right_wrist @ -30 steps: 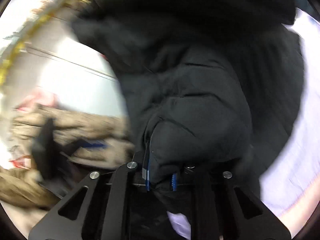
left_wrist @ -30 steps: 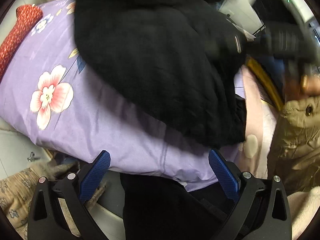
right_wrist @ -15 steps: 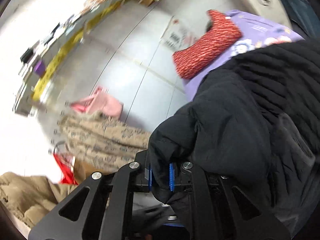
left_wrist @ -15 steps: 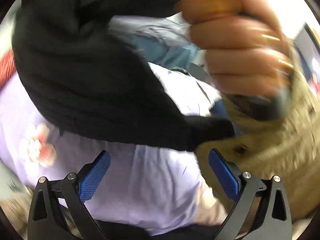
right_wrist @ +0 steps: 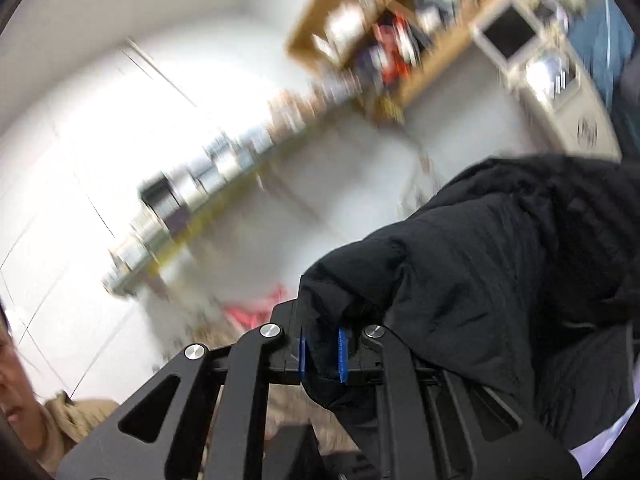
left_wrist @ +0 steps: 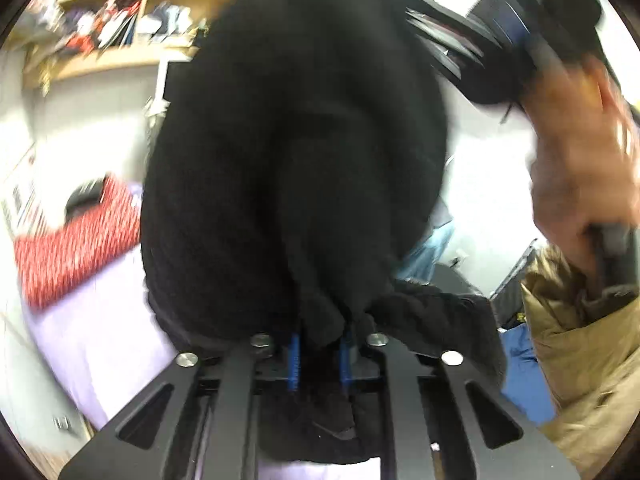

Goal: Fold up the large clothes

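Left wrist: bulky black jacket (left_wrist: 296, 168) hangs bunched, fabric puffy and creased.

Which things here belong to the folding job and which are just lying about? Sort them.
Job:
black jacket
left gripper, shut on the jacket
right gripper, shut on the jacket
purple sheet, under the jacket

Lying about:
red cushion
tan coat
blue cloth
shelf clutter
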A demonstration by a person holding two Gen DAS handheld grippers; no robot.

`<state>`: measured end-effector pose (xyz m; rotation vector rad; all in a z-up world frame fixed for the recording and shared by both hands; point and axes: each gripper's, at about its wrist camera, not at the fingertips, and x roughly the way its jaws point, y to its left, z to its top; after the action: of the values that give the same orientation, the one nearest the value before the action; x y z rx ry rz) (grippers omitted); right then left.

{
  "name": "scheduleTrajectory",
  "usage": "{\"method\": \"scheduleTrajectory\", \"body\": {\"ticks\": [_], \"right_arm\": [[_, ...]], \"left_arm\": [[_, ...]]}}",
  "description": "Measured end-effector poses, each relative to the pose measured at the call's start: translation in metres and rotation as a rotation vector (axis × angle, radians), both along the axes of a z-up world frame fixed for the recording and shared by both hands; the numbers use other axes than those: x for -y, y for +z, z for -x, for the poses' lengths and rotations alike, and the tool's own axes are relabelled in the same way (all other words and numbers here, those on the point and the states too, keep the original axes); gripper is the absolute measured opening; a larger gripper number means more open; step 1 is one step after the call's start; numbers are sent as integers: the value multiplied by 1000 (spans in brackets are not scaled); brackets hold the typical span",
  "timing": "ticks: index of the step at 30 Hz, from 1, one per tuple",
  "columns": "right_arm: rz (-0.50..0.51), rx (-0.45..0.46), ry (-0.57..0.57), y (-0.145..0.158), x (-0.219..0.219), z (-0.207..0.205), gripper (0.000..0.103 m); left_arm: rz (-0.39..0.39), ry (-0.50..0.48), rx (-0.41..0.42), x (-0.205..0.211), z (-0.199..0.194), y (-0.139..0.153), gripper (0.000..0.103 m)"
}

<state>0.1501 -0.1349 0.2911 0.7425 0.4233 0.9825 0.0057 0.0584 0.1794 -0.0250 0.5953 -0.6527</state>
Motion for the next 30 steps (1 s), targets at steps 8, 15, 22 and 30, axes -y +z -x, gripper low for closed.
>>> {"method": "scheduleTrajectory", "body": {"ticks": [8,15,22,30], "right_arm": [[10,290,-175,87,45,148,10],[-38,452,-210,146,45,200,9],[-10,90,-565,65,107,123,29],[404,-659,-903,-210,140,55,89]], "left_arm": [[-20,-188,369,-53,53,153,8],[122,-326,579,-84,80,258,8],[147,-453,193,-5,-68,198,16],[-136,-164,-266,72,-190,-58,96]]}}
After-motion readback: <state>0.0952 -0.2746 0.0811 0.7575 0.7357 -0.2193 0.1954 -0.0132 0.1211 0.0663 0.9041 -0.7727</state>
